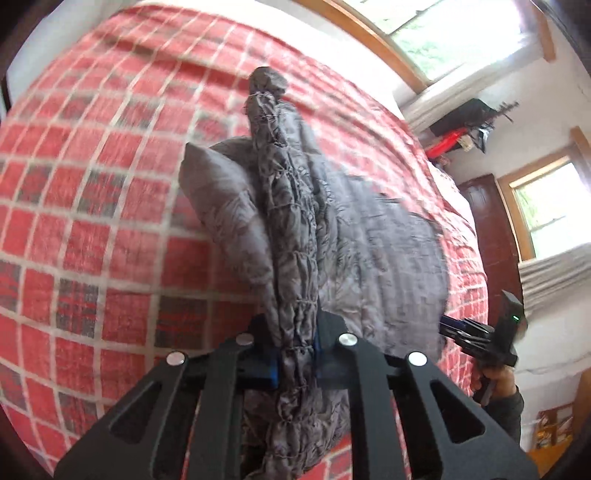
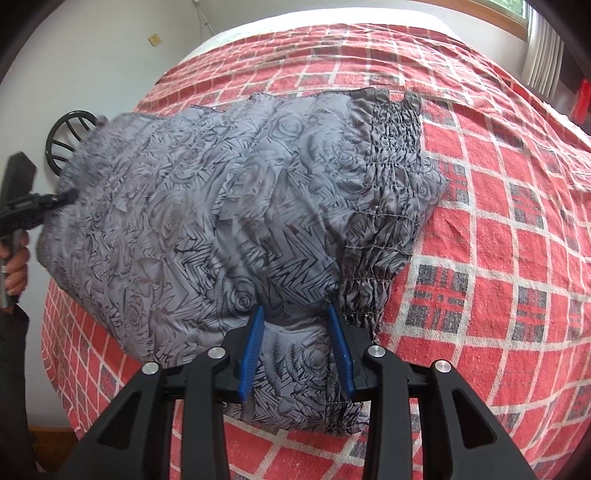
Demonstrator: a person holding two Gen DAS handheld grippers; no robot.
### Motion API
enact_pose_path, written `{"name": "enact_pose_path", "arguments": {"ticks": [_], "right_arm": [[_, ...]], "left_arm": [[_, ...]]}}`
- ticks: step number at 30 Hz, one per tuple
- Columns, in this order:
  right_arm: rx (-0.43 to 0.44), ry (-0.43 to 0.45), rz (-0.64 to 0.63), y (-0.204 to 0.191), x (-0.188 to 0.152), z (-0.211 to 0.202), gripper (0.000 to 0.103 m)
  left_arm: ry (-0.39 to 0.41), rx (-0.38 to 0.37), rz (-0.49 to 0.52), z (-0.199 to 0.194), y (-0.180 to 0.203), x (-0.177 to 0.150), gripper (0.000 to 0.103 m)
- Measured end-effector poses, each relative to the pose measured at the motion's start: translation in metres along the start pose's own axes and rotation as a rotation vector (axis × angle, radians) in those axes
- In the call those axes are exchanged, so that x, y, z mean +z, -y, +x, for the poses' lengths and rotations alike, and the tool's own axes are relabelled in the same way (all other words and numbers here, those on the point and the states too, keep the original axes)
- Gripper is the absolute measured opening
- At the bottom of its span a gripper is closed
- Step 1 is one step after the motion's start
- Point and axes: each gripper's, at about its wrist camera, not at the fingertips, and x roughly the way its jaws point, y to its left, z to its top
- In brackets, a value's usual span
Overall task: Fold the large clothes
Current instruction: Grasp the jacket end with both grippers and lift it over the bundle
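Note:
A grey rose-print garment (image 2: pixel 207 206) with a smocked band (image 2: pixel 388 192) lies folded over on the red plaid bed cover (image 2: pixel 498 258). My left gripper (image 1: pixel 297 350) is shut on the garment's smocked edge (image 1: pixel 291 229), which stands up as a ridge in front of it. My right gripper (image 2: pixel 297 317) has its blue pads (image 2: pixel 253 347) apart with a fold of the garment lying between them. The right gripper also shows in the left wrist view (image 1: pixel 476 336), and the left gripper in the right wrist view (image 2: pixel 55 201), at the garment's far edge.
The bed cover (image 1: pixel 92 221) fills both views. A white wall (image 2: pixel 92 55) and a dark round chair back (image 2: pixel 68 136) stand beyond the bed's far side. Windows (image 1: pixel 461 29) and a dark wooden door (image 1: pixel 491 221) are to the right.

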Motion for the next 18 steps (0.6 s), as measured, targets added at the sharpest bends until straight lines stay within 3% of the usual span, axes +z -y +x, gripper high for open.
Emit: {"name": "enact_pose_path", "arguments": {"ticks": [8, 18], "right_arm": [[-0.004, 0.0, 0.005, -0.002, -0.002, -0.003, 0.036], [-0.007, 0.0, -0.009, -0.003, -0.008, -0.007, 0.036]], "left_arm": [[0.018, 0.001, 0.112, -0.023, 0.08, 0.009, 0.01], [-0.007, 0.002, 0.216, -0.006, 0.157, 0.001, 0.01]]}}
